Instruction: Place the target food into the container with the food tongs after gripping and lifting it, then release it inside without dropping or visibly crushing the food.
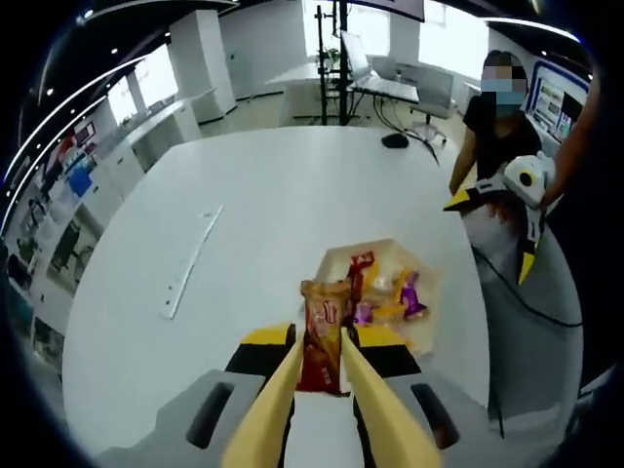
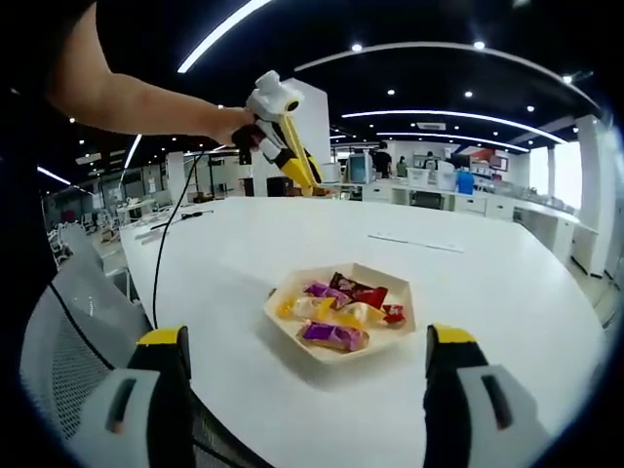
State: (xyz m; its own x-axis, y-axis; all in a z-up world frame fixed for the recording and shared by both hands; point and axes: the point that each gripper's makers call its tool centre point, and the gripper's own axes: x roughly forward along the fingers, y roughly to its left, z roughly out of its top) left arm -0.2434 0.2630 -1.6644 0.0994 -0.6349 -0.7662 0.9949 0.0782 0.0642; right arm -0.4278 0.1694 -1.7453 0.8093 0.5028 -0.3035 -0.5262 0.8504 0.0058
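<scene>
My left gripper [image 1: 324, 341] is shut on yellow food tongs [image 1: 278, 390], whose tips pinch an orange-red snack packet [image 1: 325, 310] upright above the white table, just short of the container. The container [image 1: 337, 257] is a beige paper tray with several wrapped sweets in purple, red and yellow. In the right gripper view the same tray [image 2: 285, 314] lies straight ahead between my right gripper's [image 2: 307, 341] wide-open jaws, which hold nothing. Beyond it a hand holds the left gripper [image 2: 276, 109] high, tongs [image 2: 300, 161] slanting down. The right gripper [image 1: 515, 191] shows open at the table's right edge.
A long white strip [image 1: 195, 258] lies on the round white table [image 1: 253, 185]. A black mouse [image 1: 395, 140] sits at the far edge. A person [image 1: 497, 117] stands at the right. A black cable [image 2: 161, 253] and a mesh chair [image 2: 68, 341] are beside the table.
</scene>
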